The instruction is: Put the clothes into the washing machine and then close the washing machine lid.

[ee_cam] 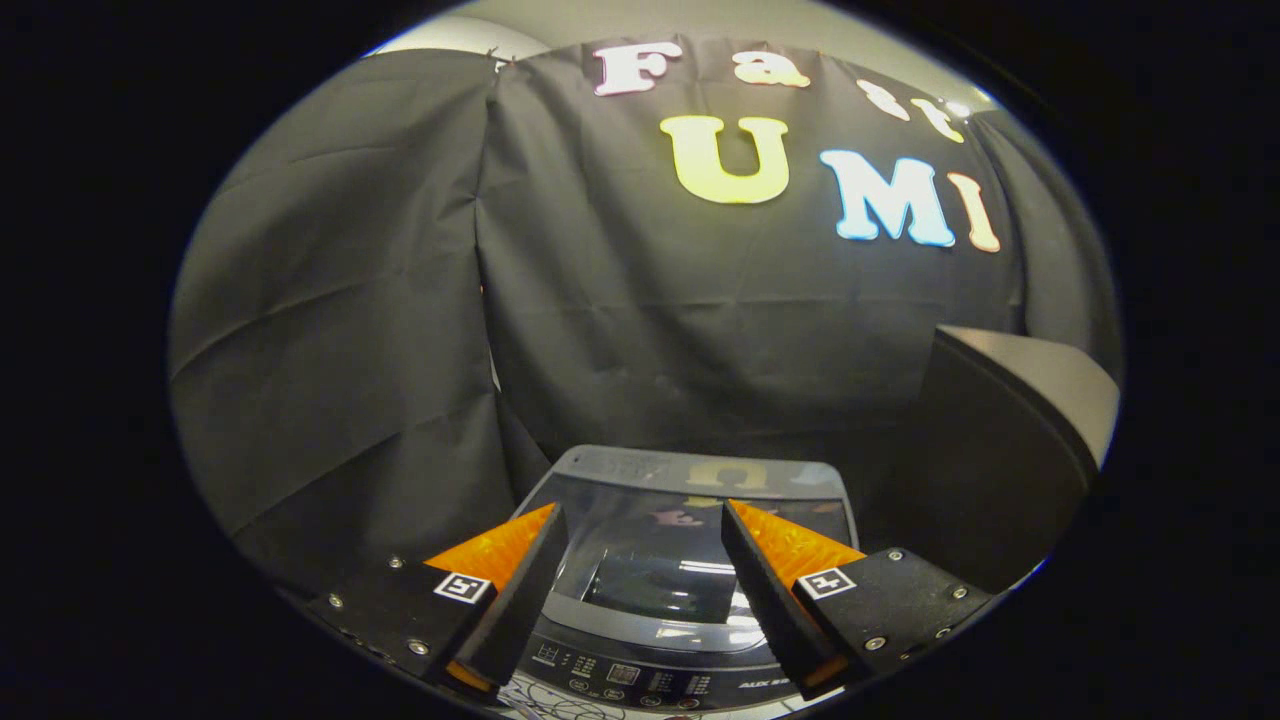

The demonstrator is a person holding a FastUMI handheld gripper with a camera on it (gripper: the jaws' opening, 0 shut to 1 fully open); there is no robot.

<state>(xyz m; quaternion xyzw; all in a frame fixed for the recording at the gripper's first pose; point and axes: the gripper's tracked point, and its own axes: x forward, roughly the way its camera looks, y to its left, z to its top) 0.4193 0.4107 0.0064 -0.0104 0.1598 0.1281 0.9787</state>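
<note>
From the gripper view we look down along the gripper (640, 560) at a top-loading washing machine (690, 560). The jaws stand apart with nothing between them, and the machine's glass lid (660, 560) shows through the gap, just beyond the fingers. The lid lies down flat over the tub (its glass reflects the booth wall and the lights, so we cannot make out what is inside). The control panel (640, 685) runs along the near edge, below the fingers. A dark box-like thing (1010, 440) stands to the right of the machine. We see no clothes here, so we cannot say where they are; they may sit in the tub under the glare.

A lid lying down fits two stages: clothes yet to go in, or clothes in and the lid shut over them. The chief risk, as we judge it, is misreading which one holds. A second risk is the panel: a low finger could press a button or strike the glass.
</note>
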